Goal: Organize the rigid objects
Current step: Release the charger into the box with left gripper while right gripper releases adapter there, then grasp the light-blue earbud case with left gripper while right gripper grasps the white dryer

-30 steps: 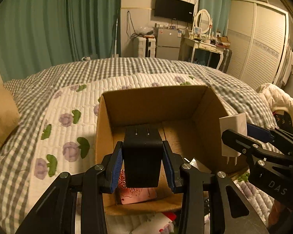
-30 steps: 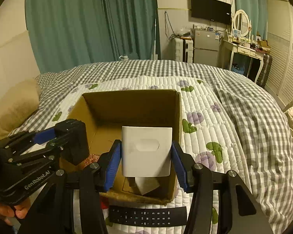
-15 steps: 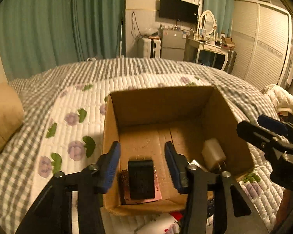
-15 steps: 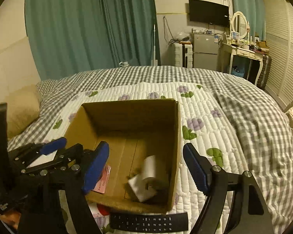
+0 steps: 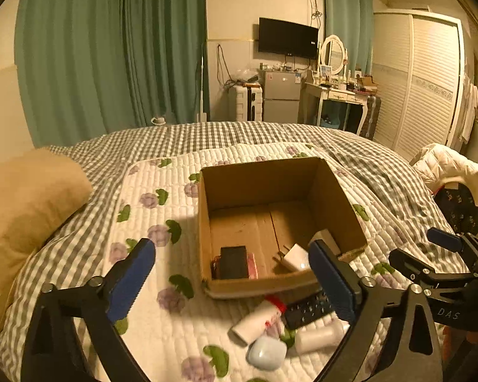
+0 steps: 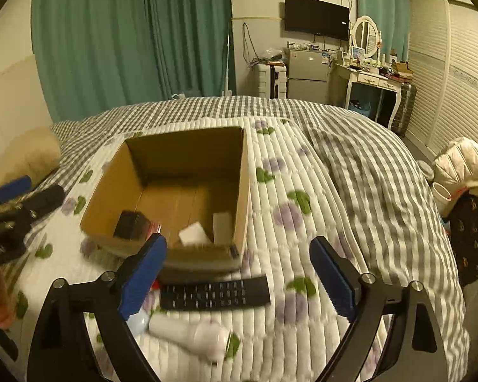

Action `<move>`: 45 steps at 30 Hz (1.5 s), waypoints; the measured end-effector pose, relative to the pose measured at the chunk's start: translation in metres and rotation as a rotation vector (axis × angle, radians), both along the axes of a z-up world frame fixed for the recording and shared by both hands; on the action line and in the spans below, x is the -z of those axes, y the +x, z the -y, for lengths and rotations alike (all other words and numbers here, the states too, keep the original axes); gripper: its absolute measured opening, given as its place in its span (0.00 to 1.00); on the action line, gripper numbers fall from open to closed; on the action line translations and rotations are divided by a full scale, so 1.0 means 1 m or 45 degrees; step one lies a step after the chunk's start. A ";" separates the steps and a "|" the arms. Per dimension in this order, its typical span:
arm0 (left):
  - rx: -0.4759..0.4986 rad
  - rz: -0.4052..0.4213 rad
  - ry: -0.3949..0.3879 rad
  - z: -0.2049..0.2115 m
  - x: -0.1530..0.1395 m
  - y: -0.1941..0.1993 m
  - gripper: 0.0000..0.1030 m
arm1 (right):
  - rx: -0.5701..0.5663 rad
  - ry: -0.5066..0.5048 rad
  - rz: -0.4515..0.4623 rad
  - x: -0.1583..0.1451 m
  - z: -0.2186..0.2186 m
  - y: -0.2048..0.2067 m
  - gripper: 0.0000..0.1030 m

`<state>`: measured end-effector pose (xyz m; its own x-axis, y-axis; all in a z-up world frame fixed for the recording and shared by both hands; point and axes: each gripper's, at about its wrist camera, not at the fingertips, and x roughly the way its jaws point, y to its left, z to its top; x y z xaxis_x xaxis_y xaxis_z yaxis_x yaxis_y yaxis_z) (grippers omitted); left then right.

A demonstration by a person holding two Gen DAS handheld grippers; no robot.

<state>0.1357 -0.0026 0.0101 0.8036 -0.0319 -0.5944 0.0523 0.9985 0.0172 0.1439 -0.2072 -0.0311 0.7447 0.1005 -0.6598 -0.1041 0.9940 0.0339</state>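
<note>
1. Cardboard box: open-topped, standing on the white flowered quilt in the middle of the bed. A second ago both tongs hung over it, each carrying a block; now it holds both.
2. Left gripper: a second ago clamped on the black adapter; now spread wide and empty, drawn back to the near side of the box, hanging over the quilt.
3. Black adapter: lies on the box floor at the near left corner, on top of a pink card. Released half a second ago and at rest since.
4. White charger: lies on its side on the box floor, right of the black adapter, prongs pointing left, close to the near wall. A second pale block stands against the right wall; what it is cannot be told.
5. Right gripper: a second ago clamped on the white charger; now spread wide and empty, pulled back over the near quilt, above the remote.
6. Loose items outside the box, left to right along its near wall: white red-capped bottle, pale blue case, black remote control, white tube.
7. Assessment: two deliveries are finished and both tongs are free. At least four pieces remain on the quilt, so the sorting appears partly done; the remote lies nearest the right gripper.
</note>
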 end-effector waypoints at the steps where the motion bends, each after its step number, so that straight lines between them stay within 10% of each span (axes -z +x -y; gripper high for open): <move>1: -0.006 0.004 0.001 -0.001 0.000 -0.006 1.00 | 0.001 -0.011 -0.002 0.002 -0.001 -0.006 0.92; 26: -0.021 -0.319 -0.001 0.008 0.139 -0.025 0.99 | -0.026 -0.151 -0.314 0.092 -0.028 -0.018 0.98; 35: 0.099 -0.388 0.010 0.033 0.167 -0.021 0.80 | 0.000 -0.142 -0.336 0.095 -0.024 -0.015 0.98; 40: 0.121 -0.408 0.050 0.038 0.173 -0.019 0.49 | -0.007 -0.138 -0.357 0.098 -0.025 -0.011 0.98; 45: 0.107 -0.408 0.013 0.029 0.160 -0.026 0.48 | -0.060 -0.108 -0.394 0.105 -0.031 -0.006 0.98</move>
